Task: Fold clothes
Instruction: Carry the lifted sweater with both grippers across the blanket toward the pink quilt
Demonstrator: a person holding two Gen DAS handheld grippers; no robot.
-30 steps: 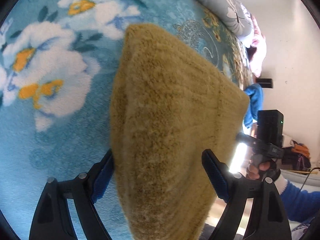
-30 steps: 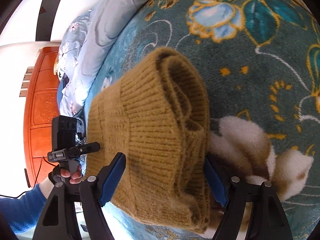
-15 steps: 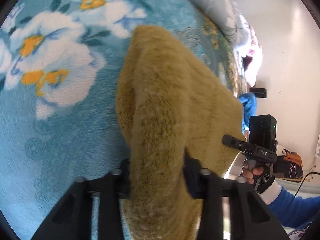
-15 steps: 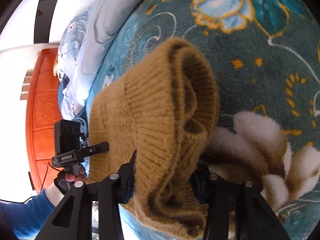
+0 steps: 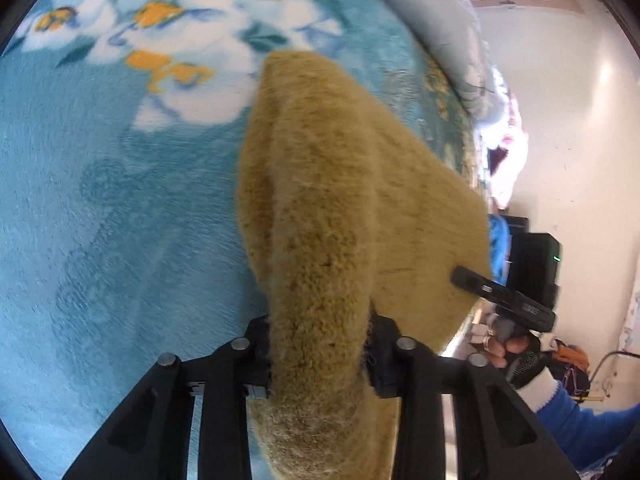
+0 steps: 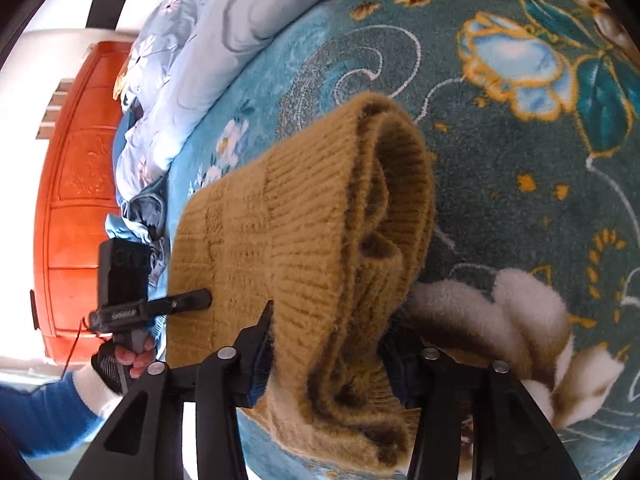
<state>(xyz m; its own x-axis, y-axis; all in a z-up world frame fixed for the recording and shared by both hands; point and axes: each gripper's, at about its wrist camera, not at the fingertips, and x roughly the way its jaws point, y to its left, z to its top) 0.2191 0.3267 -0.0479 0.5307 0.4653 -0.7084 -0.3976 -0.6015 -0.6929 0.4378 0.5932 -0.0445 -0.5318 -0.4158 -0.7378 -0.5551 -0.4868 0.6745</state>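
Note:
A folded mustard-yellow knitted sweater point(image 5: 352, 208) lies on a blue floral blanket point(image 5: 120, 200). My left gripper point(image 5: 320, 352) is shut on one thick end of it, the fabric bulging between the jaws. In the right wrist view the same sweater point(image 6: 304, 232) shows its ribbed hem and layered folds; my right gripper point(image 6: 328, 360) is shut on that end. Each view shows the other gripper at the sweater's far side, the right one point(image 5: 504, 296) and the left one point(image 6: 160, 304).
The bed's blanket point(image 6: 520, 200) has large flower patterns. A pale grey-blue quilt point(image 6: 224, 40) lies bunched along the far side. An orange wooden headboard point(image 6: 76, 200) stands behind it. A blue garment point(image 5: 498, 240) and a white wall point(image 5: 580, 120) lie beyond the bed's edge.
Both grippers, open around the sweater's ends a second ago, have closed on the fabric. The sweater has bunched up between the jaws, and the view has shifted across the blanket.

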